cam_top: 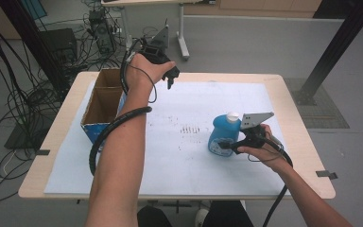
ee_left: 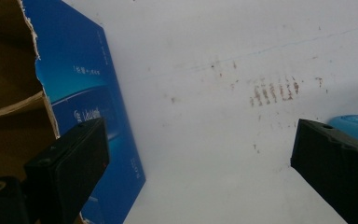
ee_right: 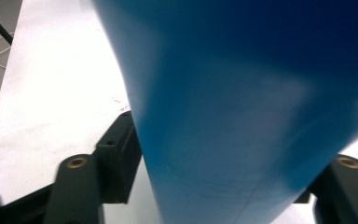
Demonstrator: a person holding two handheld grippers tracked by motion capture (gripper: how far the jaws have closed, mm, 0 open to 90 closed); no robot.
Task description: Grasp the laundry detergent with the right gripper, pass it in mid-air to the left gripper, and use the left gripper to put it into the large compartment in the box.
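Note:
A blue bottle (cam_top: 222,135) with a white cap stands upright on the white sheet at the table's right middle. My right gripper (cam_top: 227,145) comes at it from the right and low down, and its jaws press on either side of the bottle's body. In the right gripper view the bottle (ee_right: 242,93) sits between the two black jaws of the right gripper (ee_right: 233,186). My left gripper (cam_top: 172,78) hangs in the air over the far left of the sheet, next to the cardboard box (cam_top: 105,101). Its jaws stand wide apart, open and empty (ee_left: 200,163). The bottle (ee_left: 354,123) peeks past its right jaw.
The open cardboard box with blue printed sides (ee_left: 88,84) stands at the table's left edge. A white sheet (cam_top: 194,161) with small brown marks covers most of the wooden table (cam_top: 293,94). Cables and table legs lie on the floor beyond the far edge.

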